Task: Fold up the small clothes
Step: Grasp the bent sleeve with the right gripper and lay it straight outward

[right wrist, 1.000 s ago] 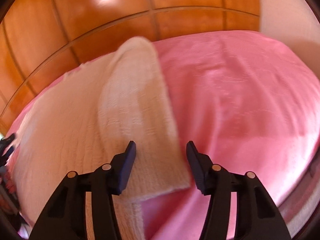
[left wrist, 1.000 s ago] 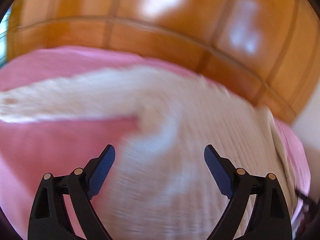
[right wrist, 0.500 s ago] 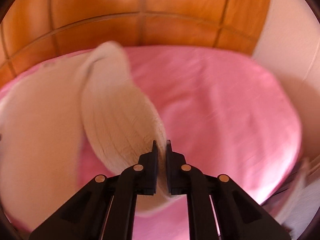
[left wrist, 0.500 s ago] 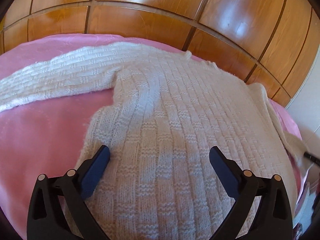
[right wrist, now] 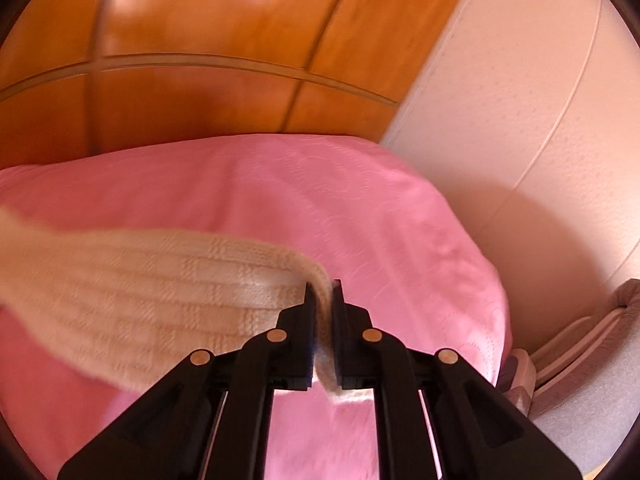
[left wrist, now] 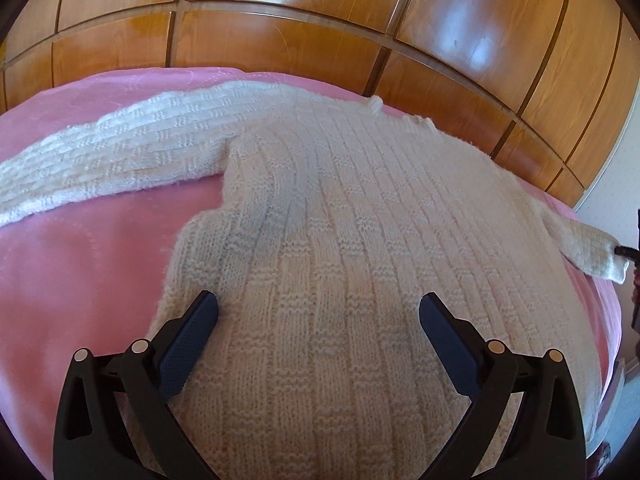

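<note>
We have a cream knit sweater (left wrist: pixel 340 240) lying flat on a pink bed (left wrist: pixel 80 280), body spread, wooden headboard (left wrist: pixel 280 40) behind. No fold is made yet, as far as we can see. One sleeve (left wrist: pixel 120 152) lies stretched out to the left in the left wrist view. The other sleeve (right wrist: pixel 160 280) is lifted off the bed.

Right claw (right wrist: pixel 323 292): clenched on that sleeve's cuff, knit pinched between the pads, cuff end poking out below them. Left claw (left wrist: pixel 318 308): released, jaws wide, poised over the lower body of the sweater, nothing between them that they press.

Against a second ago: the right claw stood half open around the cuff, which lay on the bed; now it grips and has carried the sleeve out sideways. The left view was blurred then and is steady now, jaws slightly wider.

Left to do, we judge: both sleeves folded in, then the body folded over.
</note>
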The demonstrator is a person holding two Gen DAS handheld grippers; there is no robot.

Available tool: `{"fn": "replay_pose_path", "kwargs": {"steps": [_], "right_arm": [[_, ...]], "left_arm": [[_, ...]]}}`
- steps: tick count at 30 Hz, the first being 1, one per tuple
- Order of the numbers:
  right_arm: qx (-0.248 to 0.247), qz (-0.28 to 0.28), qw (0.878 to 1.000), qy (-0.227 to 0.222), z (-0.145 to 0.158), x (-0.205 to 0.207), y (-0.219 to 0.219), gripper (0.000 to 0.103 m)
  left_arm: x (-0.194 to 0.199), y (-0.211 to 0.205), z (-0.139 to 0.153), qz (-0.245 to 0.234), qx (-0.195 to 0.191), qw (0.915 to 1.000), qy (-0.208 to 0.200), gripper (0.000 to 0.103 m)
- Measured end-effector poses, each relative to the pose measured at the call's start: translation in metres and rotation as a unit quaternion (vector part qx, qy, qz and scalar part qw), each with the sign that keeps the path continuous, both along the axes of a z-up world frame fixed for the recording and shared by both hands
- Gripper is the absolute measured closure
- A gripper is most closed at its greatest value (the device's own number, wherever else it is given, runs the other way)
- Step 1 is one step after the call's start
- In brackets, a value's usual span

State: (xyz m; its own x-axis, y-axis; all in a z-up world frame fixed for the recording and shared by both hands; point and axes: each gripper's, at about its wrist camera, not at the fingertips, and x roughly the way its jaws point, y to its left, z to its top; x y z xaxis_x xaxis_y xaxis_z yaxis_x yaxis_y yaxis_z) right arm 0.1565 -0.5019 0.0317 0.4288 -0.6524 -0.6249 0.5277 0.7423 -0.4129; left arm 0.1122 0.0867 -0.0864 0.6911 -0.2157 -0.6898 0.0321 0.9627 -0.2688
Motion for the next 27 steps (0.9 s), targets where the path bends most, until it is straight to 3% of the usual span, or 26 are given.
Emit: {"fn": "replay_pose_path", "kwargs": {"steps": [3,5,6,9,10,13,15,18,19,21,22,24,26,27], "right_arm": [[-0.019,-0.017,0.999,0.024,-0.016,0.025,-0.014,0.095],[0.005,-0.032,0.999,0.028,-0.03,0.029,-0.019,0.077],[0.038,-0.042,0.998,0.013,-0.034,0.025,-0.019,0.061],[0.125,-0.006,0.989,-0.08,-0.026,0.001,0.01,0.056],[0.144,0.017,0.985,-0.09,-0.024,-0.006,0.022,0.056],[0.235,0.139,0.958,-0.081,-0.028,-0.032,0.081,0.058],[0.298,0.218,0.928,-0.05,-0.039,-0.051,0.127,0.058],[0.387,0.272,0.881,-0.016,-0.058,-0.072,0.173,0.058],[0.397,0.278,0.875,-0.009,-0.062,-0.078,0.186,0.057],[0.387,0.282,0.877,-0.019,-0.063,-0.092,0.208,0.061],[0.394,0.284,0.874,-0.02,-0.062,-0.096,0.214,0.078],[0.416,0.277,0.866,-0.029,-0.06,-0.105,0.222,0.092],[0.399,0.27,0.876,-0.036,-0.055,-0.107,0.218,0.094],[0.367,0.259,0.892,-0.041,-0.047,-0.114,0.22,0.095]], "left_arm": [[0.002,-0.002,-0.002,-0.001,0.008,1.0,0.001,0.004],[0.003,-0.002,-0.003,-0.003,0.01,0.9999,0.002,0.004],[0.004,-0.002,-0.003,-0.003,0.01,0.9999,0.002,0.004],[0.004,-0.001,-0.003,-0.004,0.007,1.0,0.0,0.004],[0.004,-0.001,-0.004,-0.005,0.007,1.0,0.0,0.004],[0.005,-0.001,-0.004,-0.005,0.007,1.0,0.001,0.004],[0.005,-0.001,-0.004,-0.005,0.006,1.0,0.001,0.004],[0.005,-0.001,-0.003,-0.004,0.007,1.0,0.002,0.004],[0.005,-0.001,-0.003,-0.004,0.008,1.0,0.003,0.004],[0.005,-0.002,-0.002,-0.002,0.014,0.9999,0.005,0.004],[0.005,-0.004,-0.002,0.0,0.022,0.9997,0.008,0.004],[0.005,-0.008,-0.001,0.004,0.039,0.9991,0.014,0.004],[0.003,-0.012,0.002,0.004,0.055,0.9983,0.019,0.004],[0.0,-0.011,0.004,0.004,0.053,0.9985,0.016,0.004]]}}
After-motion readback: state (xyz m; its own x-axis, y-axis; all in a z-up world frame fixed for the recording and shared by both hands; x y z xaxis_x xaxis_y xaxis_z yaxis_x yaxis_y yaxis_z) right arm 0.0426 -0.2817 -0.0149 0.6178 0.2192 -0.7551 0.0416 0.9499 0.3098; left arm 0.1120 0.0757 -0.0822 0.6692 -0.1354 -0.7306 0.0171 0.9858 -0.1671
